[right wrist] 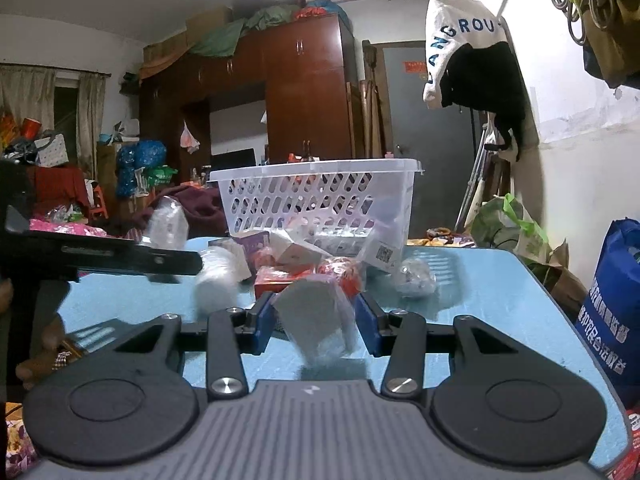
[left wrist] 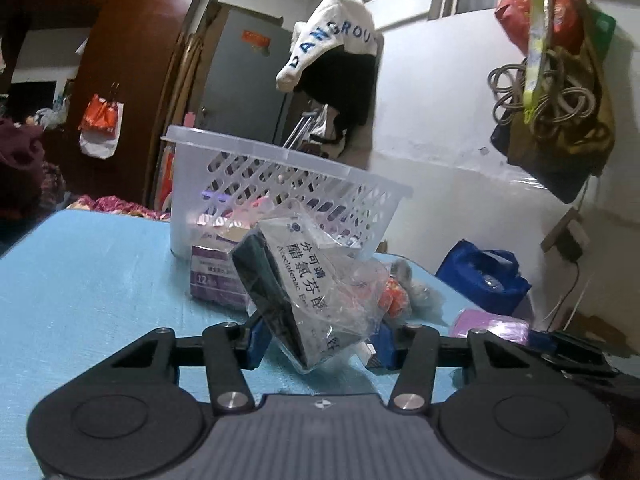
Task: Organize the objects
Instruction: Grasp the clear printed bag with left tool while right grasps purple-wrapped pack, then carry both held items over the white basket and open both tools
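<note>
Both my grippers are loaded.
Left gripper (left wrist: pixel 318 346) clamps a bagged medicine box (left wrist: pixel 296 292); right gripper (right wrist: pixel 316 330) grips a wrapped white packet (right wrist: pixel 316 320).

We hold the left gripper (left wrist: pixel 316 344) and the right gripper (right wrist: pixel 316 324) almost level, each with its blue pads pressing on something held.

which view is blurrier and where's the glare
Right wrist view: motion blur smears the white item left of centre and the bagged pack in the right hand-held gripper; ceiling light glare at top. Left wrist view: the bagged medicine box reads sharply; fisheye bends the basket.
</note>
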A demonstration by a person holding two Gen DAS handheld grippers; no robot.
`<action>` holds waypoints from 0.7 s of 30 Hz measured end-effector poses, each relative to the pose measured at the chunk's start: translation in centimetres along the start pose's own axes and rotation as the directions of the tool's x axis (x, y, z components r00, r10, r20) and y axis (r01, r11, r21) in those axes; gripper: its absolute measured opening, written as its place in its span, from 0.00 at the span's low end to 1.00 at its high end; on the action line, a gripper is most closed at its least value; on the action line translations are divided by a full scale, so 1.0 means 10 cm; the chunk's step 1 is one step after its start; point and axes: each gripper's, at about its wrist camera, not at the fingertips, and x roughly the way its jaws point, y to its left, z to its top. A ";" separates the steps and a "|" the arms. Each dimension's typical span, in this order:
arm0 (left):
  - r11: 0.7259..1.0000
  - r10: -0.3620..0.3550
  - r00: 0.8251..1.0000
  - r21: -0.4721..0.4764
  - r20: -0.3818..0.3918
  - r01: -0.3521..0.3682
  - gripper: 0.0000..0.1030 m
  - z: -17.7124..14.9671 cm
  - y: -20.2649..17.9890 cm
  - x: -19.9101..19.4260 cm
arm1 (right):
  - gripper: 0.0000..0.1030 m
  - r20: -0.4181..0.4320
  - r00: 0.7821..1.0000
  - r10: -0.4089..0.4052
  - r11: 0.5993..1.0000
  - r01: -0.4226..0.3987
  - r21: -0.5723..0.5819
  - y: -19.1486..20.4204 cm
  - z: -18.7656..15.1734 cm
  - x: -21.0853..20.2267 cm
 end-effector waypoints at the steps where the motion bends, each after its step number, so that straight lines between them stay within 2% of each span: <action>1: 1.000 -0.004 1.000 0.001 0.003 0.004 0.54 0.00 0.00 -0.02 | 0.46 0.002 1.000 -0.002 1.000 0.002 -0.003 0.01 0.00 0.00; 8: 1.000 -0.018 0.999 -0.021 0.032 0.019 0.54 0.03 0.07 -0.09 | 0.45 0.007 1.000 -0.007 1.000 0.007 0.007 -0.03 0.01 -0.01; 14: 0.999 -0.029 0.995 -0.024 0.099 0.031 0.54 0.15 0.09 -0.24 | 0.45 0.042 0.999 -0.003 1.000 0.003 0.012 -0.05 0.13 -0.09; 18: 0.998 -0.050 0.991 -0.025 0.121 0.054 0.54 0.34 0.11 -0.21 | 0.44 0.078 0.997 0.012 1.000 -0.010 -0.018 0.01 0.36 -0.08; 21: 0.996 -0.072 0.987 -0.045 0.144 0.079 0.54 0.70 0.14 -0.12 | 0.44 0.127 0.991 0.038 0.999 -0.033 -0.039 0.06 0.70 0.03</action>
